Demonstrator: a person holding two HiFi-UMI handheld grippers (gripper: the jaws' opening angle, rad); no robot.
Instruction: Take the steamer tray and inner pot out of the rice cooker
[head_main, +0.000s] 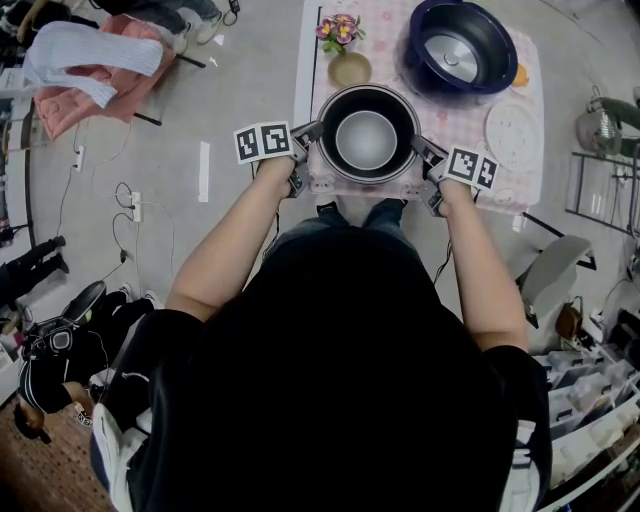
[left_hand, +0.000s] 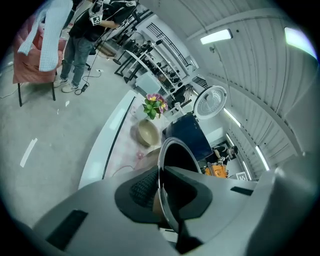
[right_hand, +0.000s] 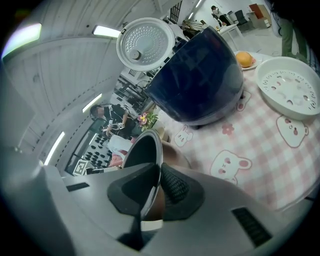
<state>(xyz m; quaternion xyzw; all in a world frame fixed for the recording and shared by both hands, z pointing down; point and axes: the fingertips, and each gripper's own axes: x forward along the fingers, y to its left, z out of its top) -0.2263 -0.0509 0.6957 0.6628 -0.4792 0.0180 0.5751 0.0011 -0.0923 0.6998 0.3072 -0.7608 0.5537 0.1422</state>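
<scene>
The left gripper (head_main: 308, 140) is clamped on the left rim of the pot (head_main: 366, 140), which hangs over the near edge of the table (head_main: 306, 60). The right gripper (head_main: 425, 150) pinches the pot's right rim. The cooker (head_main: 462, 48) stands open behind, and the steamer tray (head_main: 511, 132) lies on the table, rightmost.

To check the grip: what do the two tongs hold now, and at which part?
Both hold the inner pot by its rim: the left tongs are shut on the rim's left side, the right tongs on the opposite side.
</scene>
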